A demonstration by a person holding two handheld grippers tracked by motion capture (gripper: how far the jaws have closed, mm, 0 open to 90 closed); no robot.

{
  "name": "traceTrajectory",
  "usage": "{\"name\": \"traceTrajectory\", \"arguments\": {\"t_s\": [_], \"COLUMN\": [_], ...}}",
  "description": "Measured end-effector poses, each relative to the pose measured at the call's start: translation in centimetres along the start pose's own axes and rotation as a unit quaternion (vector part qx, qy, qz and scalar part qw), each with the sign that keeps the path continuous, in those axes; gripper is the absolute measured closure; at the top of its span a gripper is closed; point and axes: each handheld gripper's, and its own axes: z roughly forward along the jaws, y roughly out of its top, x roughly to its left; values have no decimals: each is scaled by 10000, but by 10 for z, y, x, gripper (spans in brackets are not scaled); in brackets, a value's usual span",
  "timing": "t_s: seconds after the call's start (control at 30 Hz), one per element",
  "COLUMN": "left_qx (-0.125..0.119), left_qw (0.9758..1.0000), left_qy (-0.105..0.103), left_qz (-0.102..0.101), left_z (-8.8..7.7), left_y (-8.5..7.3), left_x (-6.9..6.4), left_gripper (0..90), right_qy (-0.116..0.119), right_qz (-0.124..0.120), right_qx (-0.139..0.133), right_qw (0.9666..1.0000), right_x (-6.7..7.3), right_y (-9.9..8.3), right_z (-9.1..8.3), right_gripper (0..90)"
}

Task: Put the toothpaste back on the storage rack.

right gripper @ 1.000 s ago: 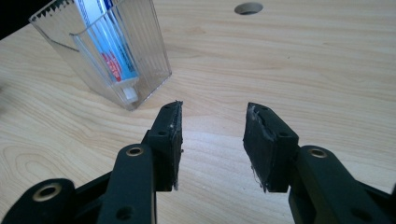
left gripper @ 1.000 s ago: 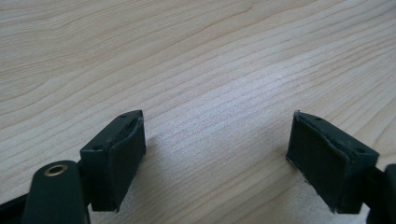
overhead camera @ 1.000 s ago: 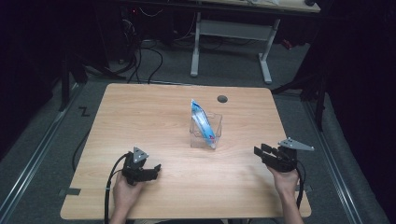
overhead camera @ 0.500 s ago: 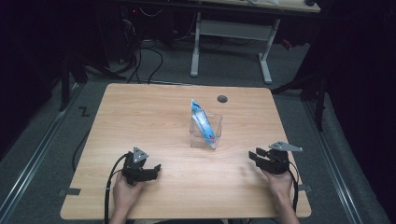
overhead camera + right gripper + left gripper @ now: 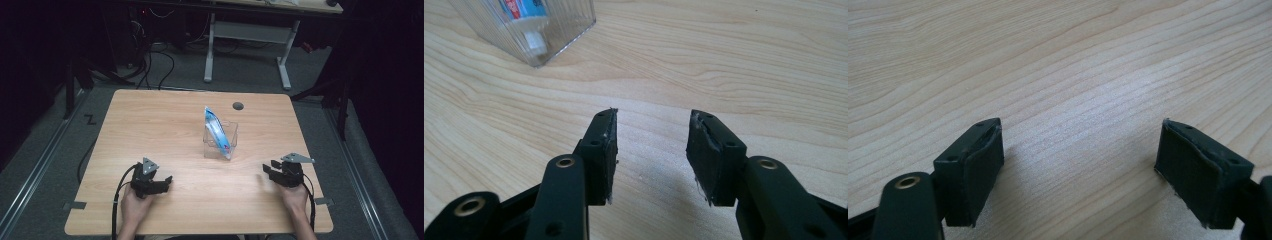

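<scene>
Wooden tabletop point(image 5: 165, 125) carries a clear box point(image 5: 220, 140) at its middle with a blue tube point(image 5: 216, 127) standing tilted inside. Over the past second the right gripper point(image 5: 270, 170) has come down and back toward the near edge, fingers point(image 5: 601, 155) partly open, empty. Left gripper point(image 5: 162, 182) has stayed put, fingers point(image 5: 973, 170) wide, empty. Likely the tube is already placed and both hands are at rest.

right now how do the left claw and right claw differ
The left claw has its jaws spread wide; the right claw has them closer together, though open too. The left claw looks at bare table; the right claw faces the clear holder with the tube inside. Both are empty and held low near the table's front edge.
</scene>
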Motion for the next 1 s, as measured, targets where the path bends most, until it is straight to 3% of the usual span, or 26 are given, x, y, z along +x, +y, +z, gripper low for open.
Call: {"name": "traceTrajectory", "arguments": {"t_s": [0.37, 1.0], "left_qx": [0, -2], "left_qw": [10000, 10000], "left_qy": [-1, 0], "left_qz": [1, -2], "left_z": [0, 0], "left_y": [0, 0], "left_x": [0, 0], "left_gripper": [195, 195], "right_qy": [-121, -205], "right_qz": [44, -126], "right_qx": [70, 187], "right_qw": [9999, 9995], "right_x": [-2, 6], "right_y": [-3, -4], "right_z": [10, 24], "right_gripper": [533, 492]}}
